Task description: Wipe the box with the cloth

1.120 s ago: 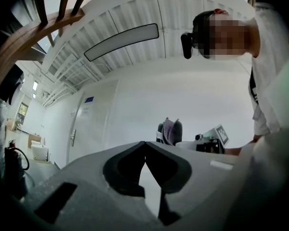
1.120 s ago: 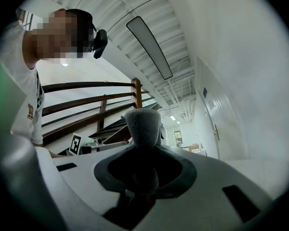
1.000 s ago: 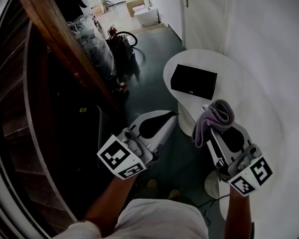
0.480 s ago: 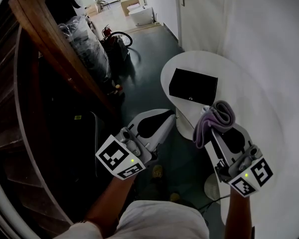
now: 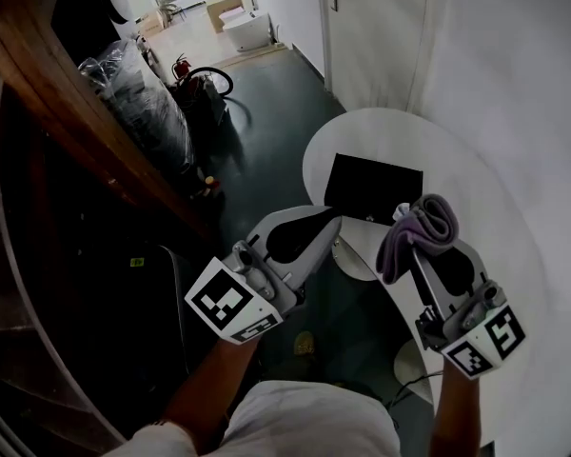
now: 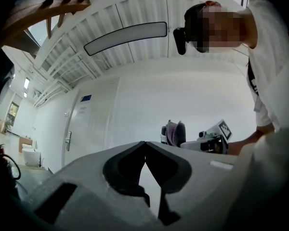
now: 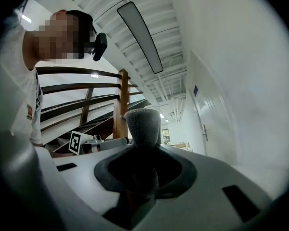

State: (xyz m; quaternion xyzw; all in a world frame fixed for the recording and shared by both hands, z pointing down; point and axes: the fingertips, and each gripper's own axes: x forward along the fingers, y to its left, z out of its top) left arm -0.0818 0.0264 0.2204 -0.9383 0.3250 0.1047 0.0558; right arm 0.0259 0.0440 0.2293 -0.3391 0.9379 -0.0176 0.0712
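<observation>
A flat black box (image 5: 373, 187) lies on a small round white table (image 5: 438, 146) in the head view. My right gripper (image 5: 417, 228) hovers at the table's near edge, just short of the box, shut on a folded grey-mauve cloth (image 5: 416, 228). The same cloth (image 7: 143, 125) stands up between the jaws in the right gripper view. My left gripper (image 5: 329, 221) is left of the right one, its tip close to the box's near left corner, shut with nothing in it. In the left gripper view the left gripper (image 6: 145, 143) has its jaws meeting, and the cloth (image 6: 174, 134) shows beyond.
A wooden stair rail (image 5: 71, 103) runs down the left side. Plastic-wrapped goods (image 5: 138, 98) and a red extinguisher (image 5: 180, 66) stand on the dark floor beyond. A white door (image 5: 366, 27) and white wall close off the right side behind the table.
Both grippers have moved forward toward the table; the right one with the cloth now reaches its near edge and the left tip nears the box.
</observation>
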